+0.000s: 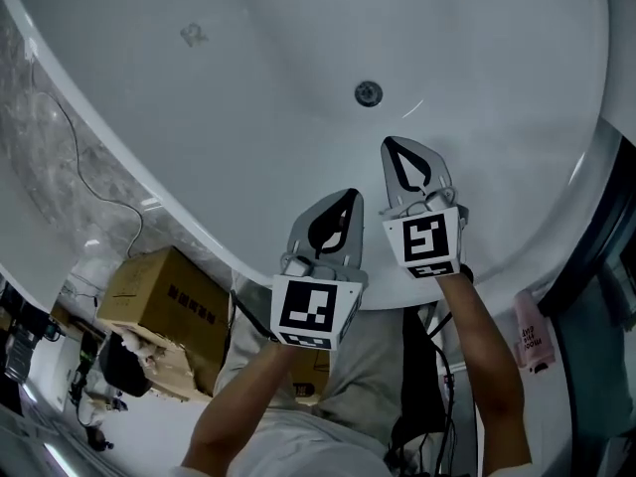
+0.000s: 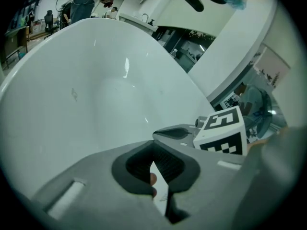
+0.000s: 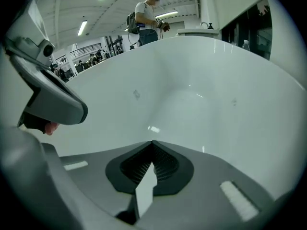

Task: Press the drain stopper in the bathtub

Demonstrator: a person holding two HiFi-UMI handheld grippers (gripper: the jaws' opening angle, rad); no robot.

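Over the near rim of the white bathtub we had both grippers out side by side, just apart. The left gripper sat lower, its jaws pressed together at the tips and holding nothing. The right gripper reached a little farther in, its tips likewise closed and empty. The drain stopper, a small round metal disc, lay on the tub floor just beyond the right gripper's tip, untouched, with a clear line from one to the other. All round it the tub was bare and white, with open room on every side and the walls curving up to left and right. A small emblem marked the far wall, but we could not read it. Outside the rim on the left sat a cardboard box with a dark band of print too blurred to read. A thin cable trailed across the marble surround. On the right, a pink bottle carried writing too small to make out. Beyond the tub's far edge, in the right gripper view, a person stood.
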